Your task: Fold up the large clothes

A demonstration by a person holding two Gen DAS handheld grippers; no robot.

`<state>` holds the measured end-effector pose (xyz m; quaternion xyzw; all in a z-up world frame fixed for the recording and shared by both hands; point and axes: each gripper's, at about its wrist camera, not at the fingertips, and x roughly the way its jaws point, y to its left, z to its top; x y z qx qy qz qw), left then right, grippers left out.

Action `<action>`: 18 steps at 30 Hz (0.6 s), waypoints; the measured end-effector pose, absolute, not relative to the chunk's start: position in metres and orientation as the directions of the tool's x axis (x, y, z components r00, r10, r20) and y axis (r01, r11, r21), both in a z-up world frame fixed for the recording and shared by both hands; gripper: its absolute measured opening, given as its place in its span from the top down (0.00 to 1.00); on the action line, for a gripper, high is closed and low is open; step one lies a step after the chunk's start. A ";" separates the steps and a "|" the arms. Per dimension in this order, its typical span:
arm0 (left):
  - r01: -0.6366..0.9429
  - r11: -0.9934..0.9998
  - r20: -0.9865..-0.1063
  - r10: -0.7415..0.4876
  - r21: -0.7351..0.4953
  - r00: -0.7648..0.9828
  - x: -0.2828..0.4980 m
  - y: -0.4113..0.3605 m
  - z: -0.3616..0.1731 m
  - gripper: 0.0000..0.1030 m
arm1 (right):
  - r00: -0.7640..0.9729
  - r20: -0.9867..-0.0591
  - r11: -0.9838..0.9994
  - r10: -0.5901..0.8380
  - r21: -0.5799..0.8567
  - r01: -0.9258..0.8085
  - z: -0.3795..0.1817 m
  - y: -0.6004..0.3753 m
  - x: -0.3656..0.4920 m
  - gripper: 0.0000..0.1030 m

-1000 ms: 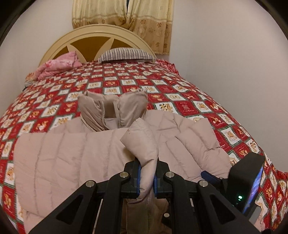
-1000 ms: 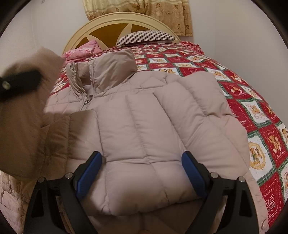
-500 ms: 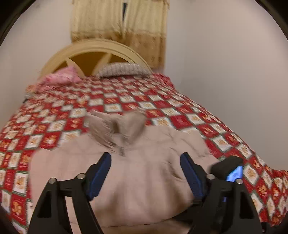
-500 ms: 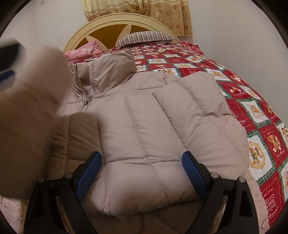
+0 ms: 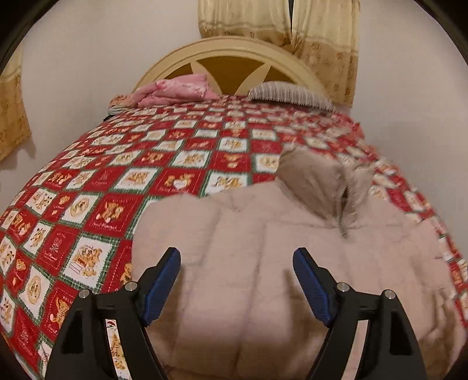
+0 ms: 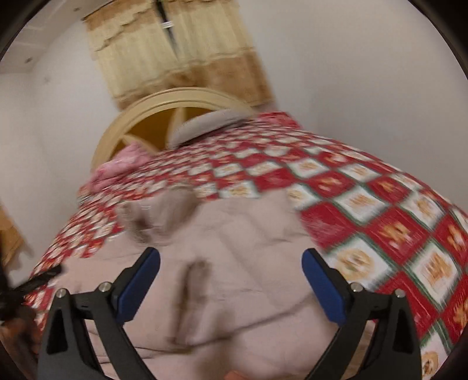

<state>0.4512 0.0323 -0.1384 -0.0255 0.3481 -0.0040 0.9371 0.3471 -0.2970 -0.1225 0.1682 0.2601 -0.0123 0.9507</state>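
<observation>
Bed: red-and-white checked quilt with bear prints, covers whole surface; same quilt in right view.
Headboard: cream arch, brown panels, at far edge; blurred in right view.
Curtain: yellow, on wall behind headboard.
Pillow: striped, far right corner of bed, against headboard.
Pink cloth: bunched at far left corner of bed.
Jacket: beige quilted puffer, flat on quilt at near edge of bed, right of centre in left view; spreads below both tools. Right view motion-blurred, seams hard to read.
Collar: stands up at far end of jacket, pointing toward headboard; zipper line just below it. In right view, up-left of tool.
Left gripper: released, blue pads wide apart, nothing between them; hangs over jacket's left part, left pad near jacket's left edge. Contact with fabric: cannot tell.
Right gripper: released, pads wide apart, empty; over jacket middle, right pad near jacket's right edge where quilt shows.
Dark object: at left edge of right view, too blurred to identify.
</observation>
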 end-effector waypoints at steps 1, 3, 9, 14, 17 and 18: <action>-0.013 0.999 -0.664 -0.019 -0.044 0.748 0.454 0.032 -0.145 0.23 | 0.852 -0.514 0.949 0.105 0.307 0.069 -0.122 -0.286 0.357 0.03; -0.025 0.999 -0.687 0.000 -0.028 0.726 0.458 0.032 -0.160 0.23 | 0.819 -0.552 0.966 0.159 0.259 -0.013 -0.127 -0.257 0.380 0.11; -0.028 1.000 -0.704 0.025 0.006 0.710 0.456 0.033 -0.186 0.20 | 0.681 -0.701 0.974 0.212 0.210 -0.087 -0.182 -0.212 0.419 0.25; -0.039 0.998 -0.710 0.057 0.041 0.702 0.455 0.027 -0.192 0.17 | 0.675 -0.714 0.981 0.186 0.172 -0.089 -0.200 -0.209 0.418 0.25; -0.045 0.998 -0.716 0.069 0.052 0.695 0.457 0.026 -0.193 0.16 | 0.673 -0.720 0.985 0.168 0.148 -0.088 -0.204 -0.209 0.416 0.25; -0.046 0.997 -0.717 0.071 0.054 0.693 0.458 0.026 -0.194 0.16 | 0.672 -0.722 0.986 0.166 0.145 -0.087 -0.204 -0.210 0.416 0.25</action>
